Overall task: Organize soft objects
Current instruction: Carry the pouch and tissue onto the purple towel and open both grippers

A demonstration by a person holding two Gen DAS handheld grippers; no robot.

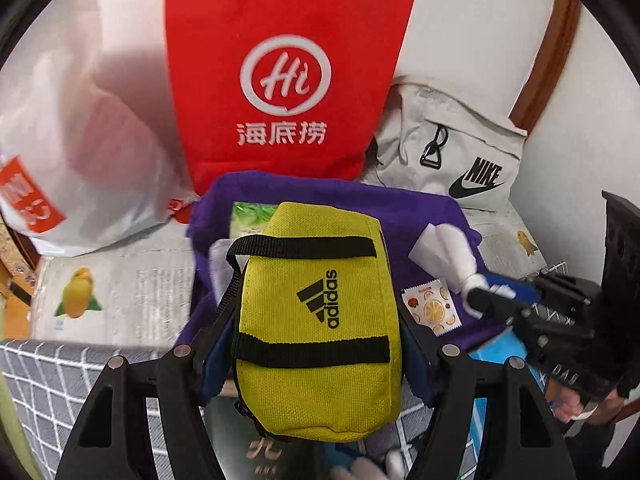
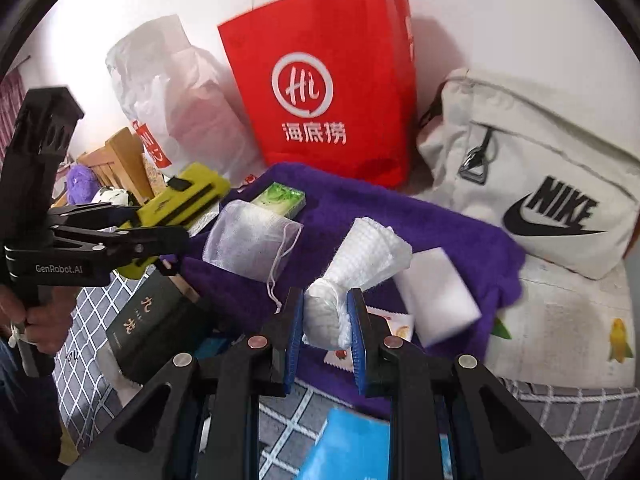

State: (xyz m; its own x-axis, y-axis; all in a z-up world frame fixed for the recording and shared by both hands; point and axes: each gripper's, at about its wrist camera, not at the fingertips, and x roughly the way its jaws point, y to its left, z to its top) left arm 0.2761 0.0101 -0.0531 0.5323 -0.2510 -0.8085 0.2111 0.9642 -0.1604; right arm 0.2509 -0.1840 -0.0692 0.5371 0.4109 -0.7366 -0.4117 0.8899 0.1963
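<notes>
Left gripper (image 1: 316, 344) was clamped on the yellow nylon pouch (image 1: 320, 320), right gripper (image 2: 325, 332) pinching the white foam-net wad (image 2: 352, 272) (both lifted clear, probably for sorting).

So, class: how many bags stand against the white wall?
3: a white plastic bag on the left, a red paper carrier bag in the middle, a cream Nike bag on the right. Others may be hidden.

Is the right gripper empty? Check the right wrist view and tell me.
No, the right gripper is shut on a white foam net sleeve, pinched between its blue pads above the purple towel.
</notes>
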